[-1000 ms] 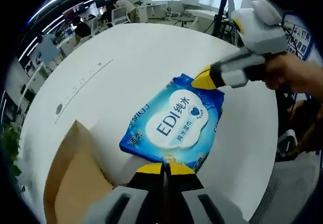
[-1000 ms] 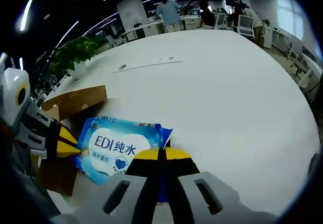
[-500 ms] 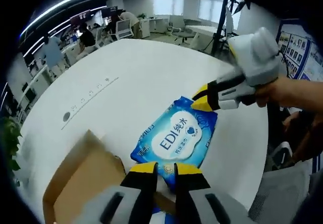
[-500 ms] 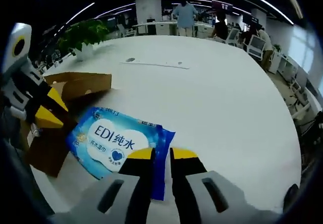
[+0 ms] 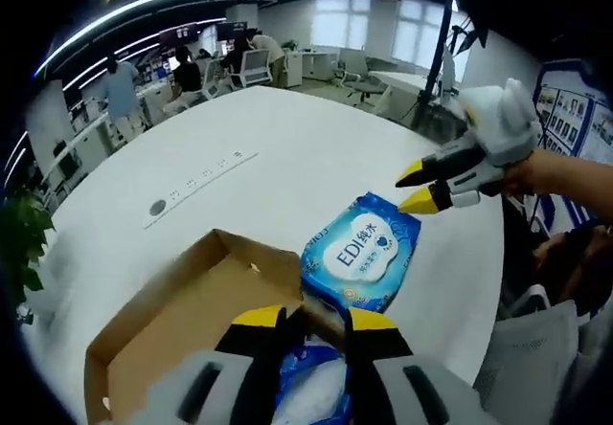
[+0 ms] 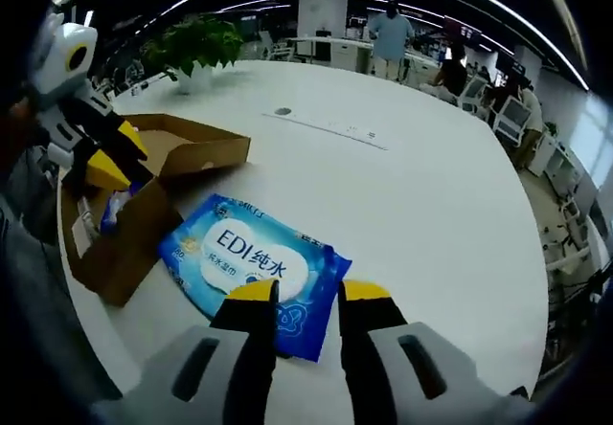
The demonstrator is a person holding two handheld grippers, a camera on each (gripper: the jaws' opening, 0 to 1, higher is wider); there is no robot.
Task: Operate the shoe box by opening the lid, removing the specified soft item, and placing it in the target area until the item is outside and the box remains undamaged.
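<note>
The blue wet-wipes pack lies flat on the white table beside the open cardboard shoe box. My left gripper stands open above the box's near corner, apart from the pack; in the right gripper view the left gripper hangs over the box. My right gripper is open just short of the pack's near edge; in the left gripper view the right gripper hovers open past the pack's far end. Another blue-white packet lies inside the box.
The round white table stretches wide beyond the pack, with a small round port and a thin strip set in it. A potted plant stands at the far edge. People and desks fill the office behind.
Both grippers, shut on the pack's ends a second ago, have opened and drawn back. The pack now rests on the table beside the box.
</note>
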